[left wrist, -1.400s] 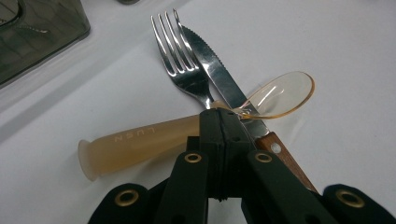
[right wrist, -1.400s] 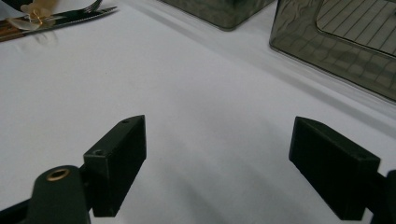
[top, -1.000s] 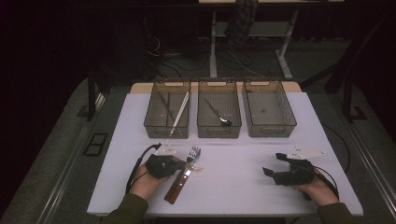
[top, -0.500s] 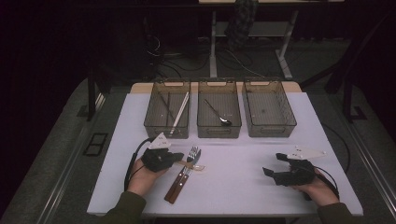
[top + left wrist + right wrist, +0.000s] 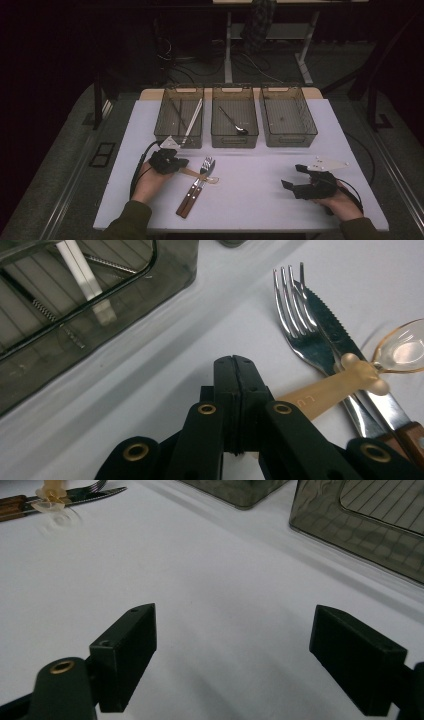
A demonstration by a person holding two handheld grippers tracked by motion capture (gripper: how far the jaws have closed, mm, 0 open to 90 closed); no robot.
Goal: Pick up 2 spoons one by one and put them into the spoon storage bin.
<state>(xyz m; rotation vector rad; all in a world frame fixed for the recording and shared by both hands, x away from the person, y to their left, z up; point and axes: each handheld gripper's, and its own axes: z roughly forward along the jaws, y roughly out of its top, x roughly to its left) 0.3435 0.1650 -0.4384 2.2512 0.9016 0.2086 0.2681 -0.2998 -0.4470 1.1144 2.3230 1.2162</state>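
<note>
Left tongs [image 5: 235,370]: closed on the handle of the amber spoon [image 5: 350,375], which lies across the fork [image 5: 300,330].
Right tongs [image 5: 232,665]: wide open, holding nothing, well apart from the fork.

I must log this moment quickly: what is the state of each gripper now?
Left gripper: closed on the handle of the plastic spoon.
Right gripper: open, holding nothing, above the table.

3 bins [image 5: 238,120], 2 spoons [image 5: 350,377], 1 fork [image 5: 297,315], 1 knife [image 5: 332,330], 2 grippers [image 5: 167,161].
</note>
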